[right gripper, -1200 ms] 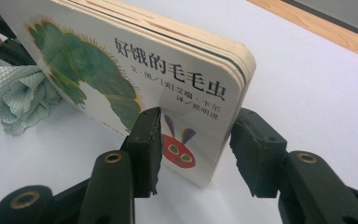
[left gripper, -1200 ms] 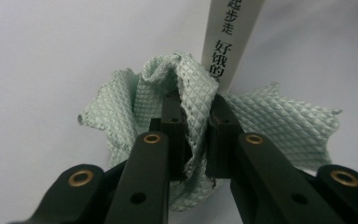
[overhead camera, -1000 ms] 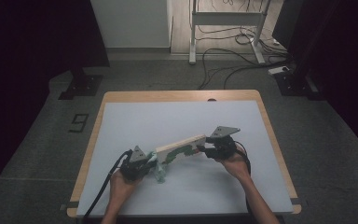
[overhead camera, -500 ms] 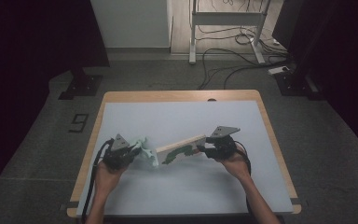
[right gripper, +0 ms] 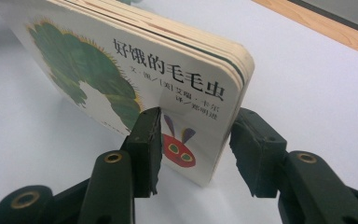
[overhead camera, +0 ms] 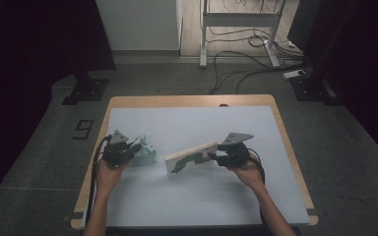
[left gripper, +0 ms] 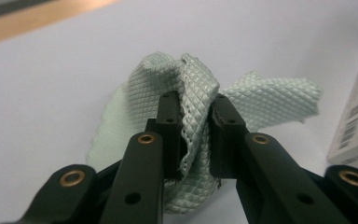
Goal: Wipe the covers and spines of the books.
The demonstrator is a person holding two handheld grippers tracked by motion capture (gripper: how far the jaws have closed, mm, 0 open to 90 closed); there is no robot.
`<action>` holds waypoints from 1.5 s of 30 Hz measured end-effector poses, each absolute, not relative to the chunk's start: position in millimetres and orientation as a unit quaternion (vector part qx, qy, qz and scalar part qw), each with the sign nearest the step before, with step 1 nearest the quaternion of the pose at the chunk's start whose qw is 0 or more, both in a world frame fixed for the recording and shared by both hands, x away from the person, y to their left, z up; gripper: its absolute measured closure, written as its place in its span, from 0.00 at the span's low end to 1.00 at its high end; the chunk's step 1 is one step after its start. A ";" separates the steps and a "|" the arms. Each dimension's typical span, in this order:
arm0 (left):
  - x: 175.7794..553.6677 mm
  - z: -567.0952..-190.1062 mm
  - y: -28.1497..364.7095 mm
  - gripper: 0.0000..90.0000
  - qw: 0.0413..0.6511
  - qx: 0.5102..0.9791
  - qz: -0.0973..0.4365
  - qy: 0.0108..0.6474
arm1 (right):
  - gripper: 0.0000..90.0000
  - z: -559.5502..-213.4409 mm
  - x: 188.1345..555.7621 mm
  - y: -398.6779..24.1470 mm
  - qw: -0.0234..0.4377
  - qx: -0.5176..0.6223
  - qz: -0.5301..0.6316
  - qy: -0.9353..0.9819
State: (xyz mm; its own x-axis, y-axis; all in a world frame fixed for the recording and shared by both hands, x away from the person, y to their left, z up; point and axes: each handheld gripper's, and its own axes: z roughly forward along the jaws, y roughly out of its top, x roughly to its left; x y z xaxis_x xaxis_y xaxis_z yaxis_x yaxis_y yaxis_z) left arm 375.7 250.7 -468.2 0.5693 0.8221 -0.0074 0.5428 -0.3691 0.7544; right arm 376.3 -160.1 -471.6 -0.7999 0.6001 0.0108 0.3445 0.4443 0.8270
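Left gripper point(overhead camera: 133, 147): in my left hand point(overhead camera: 107, 172), jaws nipped tight on a fold of the pale green cloth point(left gripper: 200, 107); the quilted weave bunches between the pads.
Cloth: rest of it sags onto the white table top point(overhead camera: 187, 196), near the table's left side in the high view, just off the book's near end.
Right gripper point(overhead camera: 214, 156): in my right hand point(overhead camera: 248, 169), jaws clamped across one end of the board book point(right gripper: 135, 79), one pad on the cover, the other on the back.
Board book: stands on its long edge, tilted, thick pages stacked; cover shows a green caterpillar, a red face and Chinese print.
Book position: middle of the table, between my two grippers.
Table edge: wooden rim point(overhead camera: 192, 101) around the white surface.
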 end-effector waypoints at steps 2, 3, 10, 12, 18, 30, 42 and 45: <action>378.9 -475.9 251.7 0.83 0.368 0.804 0.180 0.431 | 0.58 -471.7 376.4 -160.3 0.143 0.282 0.446 0.838; 379.9 -479.7 251.8 0.82 0.366 0.805 0.176 0.433 | 0.58 -471.8 376.5 -160.4 0.142 0.282 0.446 0.838; 384.9 -503.3 252.2 0.78 0.343 0.814 0.154 0.444 | 0.58 -471.9 376.7 -160.2 0.143 0.282 0.445 0.838; 384.8 -504.0 252.5 0.76 0.345 0.812 0.154 0.446 | 0.58 -472.0 376.6 -160.4 0.143 0.282 0.446 0.837; 379.2 -489.2 258.9 0.47 0.359 0.794 0.169 0.460 | 0.58 -471.5 376.7 -160.3 0.143 0.282 0.445 0.838; 344.4 -457.4 239.6 0.28 0.407 0.816 0.124 0.392 | 0.58 -470.2 376.3 -161.7 0.136 0.281 0.444 0.840; 323.1 -452.0 189.2 0.45 0.419 0.847 0.108 0.310 | 0.58 -469.0 376.2 -162.6 0.131 0.281 0.442 0.842; 323.7 -455.9 178.7 0.50 0.410 0.853 0.114 0.302 | 0.58 -469.0 375.6 -162.8 0.131 0.281 0.443 0.842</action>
State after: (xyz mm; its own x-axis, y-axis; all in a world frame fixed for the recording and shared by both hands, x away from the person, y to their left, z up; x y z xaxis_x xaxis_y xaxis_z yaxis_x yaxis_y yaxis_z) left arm 323.7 178.7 -455.9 0.7921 0.6080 -0.0527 0.4210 -0.4818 0.7685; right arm 375.6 -162.8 -469.0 -0.8084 0.5880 0.0284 0.3566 0.4508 0.8183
